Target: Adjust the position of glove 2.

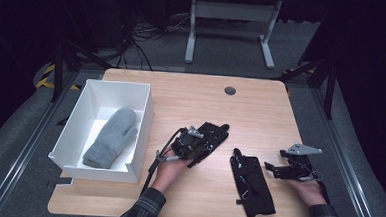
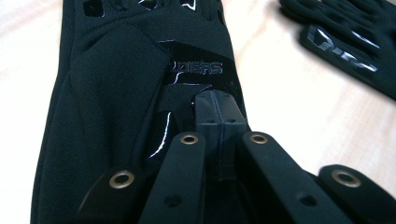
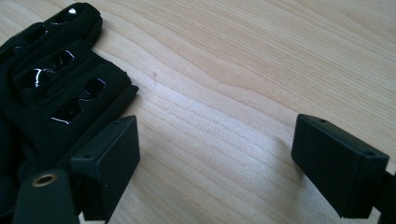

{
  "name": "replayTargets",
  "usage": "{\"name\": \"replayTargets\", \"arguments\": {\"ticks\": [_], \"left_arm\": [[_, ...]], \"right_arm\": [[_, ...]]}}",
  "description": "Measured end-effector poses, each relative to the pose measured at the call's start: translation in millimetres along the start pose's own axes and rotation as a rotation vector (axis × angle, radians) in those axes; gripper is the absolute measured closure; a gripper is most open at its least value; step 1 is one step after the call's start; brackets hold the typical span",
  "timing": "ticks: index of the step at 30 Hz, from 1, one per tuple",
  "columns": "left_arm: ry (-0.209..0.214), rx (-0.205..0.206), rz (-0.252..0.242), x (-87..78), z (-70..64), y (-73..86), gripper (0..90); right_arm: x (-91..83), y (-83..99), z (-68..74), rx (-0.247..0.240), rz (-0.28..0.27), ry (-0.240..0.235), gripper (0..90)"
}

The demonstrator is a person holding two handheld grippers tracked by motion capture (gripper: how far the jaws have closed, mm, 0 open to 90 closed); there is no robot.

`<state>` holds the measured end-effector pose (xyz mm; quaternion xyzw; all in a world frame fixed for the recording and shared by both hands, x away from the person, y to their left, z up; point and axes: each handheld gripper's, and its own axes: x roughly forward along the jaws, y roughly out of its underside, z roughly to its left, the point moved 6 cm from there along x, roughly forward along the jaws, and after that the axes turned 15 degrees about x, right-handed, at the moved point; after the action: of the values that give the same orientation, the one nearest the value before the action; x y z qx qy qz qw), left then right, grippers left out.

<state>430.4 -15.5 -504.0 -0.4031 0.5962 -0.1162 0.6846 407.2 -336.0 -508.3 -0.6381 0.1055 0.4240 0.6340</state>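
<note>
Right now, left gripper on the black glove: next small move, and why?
Probably lift the left gripper a little and carry it toward the white box. Its jaws are pressed together on the black glove, and a grey mitten already lies in that box. The right gripper is open beside the second black glove.

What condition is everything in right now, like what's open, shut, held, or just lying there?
Left gripper: jaws shut on the left black glove.
Left black glove: pinched, lying on the table.
Right gripper: jaws wide open, holding nothing.
Right black glove: flat on the table, loose.
Grey mitten: lying inside the box.
White box: open-topped, no lid on it.
</note>
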Motion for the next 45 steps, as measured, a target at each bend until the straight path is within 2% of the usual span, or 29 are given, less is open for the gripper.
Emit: {"name": "replayTargets", "arguments": {"ticks": [4, 9, 19, 21, 24, 27, 28, 30, 33, 35, 38, 45], "left_arm": [[0.035, -0.007, 0.003, -6.4, -11.0, 7.4, 90.0], [0.043, 0.011, 0.019, -12.5, -23.0, 13.8, 90.0], [0.059, 0.042, 0.028, -27.8, -57.5, 32.3, 90.0], [0.06, 0.048, 0.026, -29.7, -59.4, 33.0, 90.0], [0.054, 0.052, -0.012, -38.3, -58.6, 27.5, 90.0], [-0.027, 0.07, -0.018, -49.6, -47.5, 22.0, 90.0], [-0.056, 0.064, -0.016, -52.9, -42.2, 21.5, 90.0], [-0.086, 0.037, -0.016, -56.8, -31.6, 21.6, 90.0], [-0.121, -0.015, 0.02, -53.6, -18.1, 28.3, 90.0], [-0.116, -0.037, 0.051, -49.0, -14.6, 35.2, 90.0], [-0.088, -0.04, 0.077, -45.8, -19.1, 41.2, 90.0], [-0.021, -0.001, 0.084, -44.5, -42.7, 42.1, 90.0]], "right_arm": [[0.0, 0.0, 0.0, 0.0, 0.0, 0.0, 16.0], [0.0, 0.0, 0.0, 0.0, 0.0, 0.0, 16.1], [0.0, 0.1, 0.1, 0.002, 0.0, 0.002, 16.0], [-0.1, 0.1, 0.1, 0.001, 0.0, 0.003, 16.0], [0.0, 0.0, 0.2, 0.003, -0.001, 0.003, 16.0], [0.0, 0.0, 0.2, 0.003, -0.001, 0.003, 16.0], [0.0, 0.0, 0.2, 0.004, -0.001, 0.003, 16.0], [0.0, 0.0, 0.2, 0.003, -0.001, 0.002, 16.0], [0.0, 0.0, 0.2, 0.003, -0.001, 0.002, 16.0], [0.0, 0.0, 0.1, 0.002, 0.0, 0.003, 16.0], [0.0, 0.1, 0.1, 0.002, 0.0, 0.003, 16.0], [0.0, 0.0, 0.2, 0.003, -0.001, 0.003, 15.9]]}}
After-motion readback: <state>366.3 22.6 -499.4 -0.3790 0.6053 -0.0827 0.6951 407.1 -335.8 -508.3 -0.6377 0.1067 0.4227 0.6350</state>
